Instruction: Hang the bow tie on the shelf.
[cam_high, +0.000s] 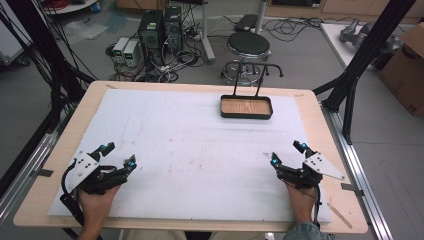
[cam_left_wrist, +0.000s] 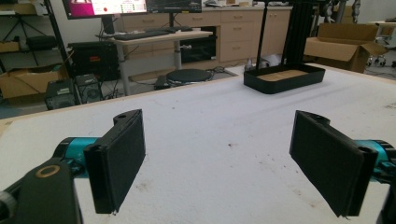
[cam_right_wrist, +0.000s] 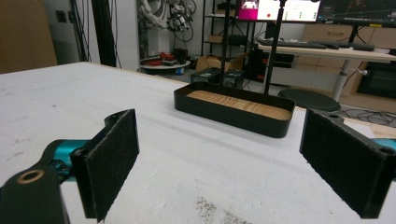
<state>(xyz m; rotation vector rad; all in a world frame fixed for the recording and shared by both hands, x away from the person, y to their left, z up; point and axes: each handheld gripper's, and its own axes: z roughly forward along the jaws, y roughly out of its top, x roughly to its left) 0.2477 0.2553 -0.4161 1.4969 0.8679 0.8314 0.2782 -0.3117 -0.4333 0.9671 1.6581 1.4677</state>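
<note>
Resting on the white mat (cam_high: 190, 150) near the table's front edge: left gripper (cam_high: 119, 156), jaws spread wide, nothing between them; right gripper (cam_high: 286, 154), jaws likewise apart and empty, well apart from the left. Black tray (cam_high: 246, 107) with wooden floor, sitting flat toward the mat's far side, right of centre, well clear of both grippers; two thin black posts rise from its far wall. Round black stool (cam_high: 248, 45) on the floor beyond the table.
</note>
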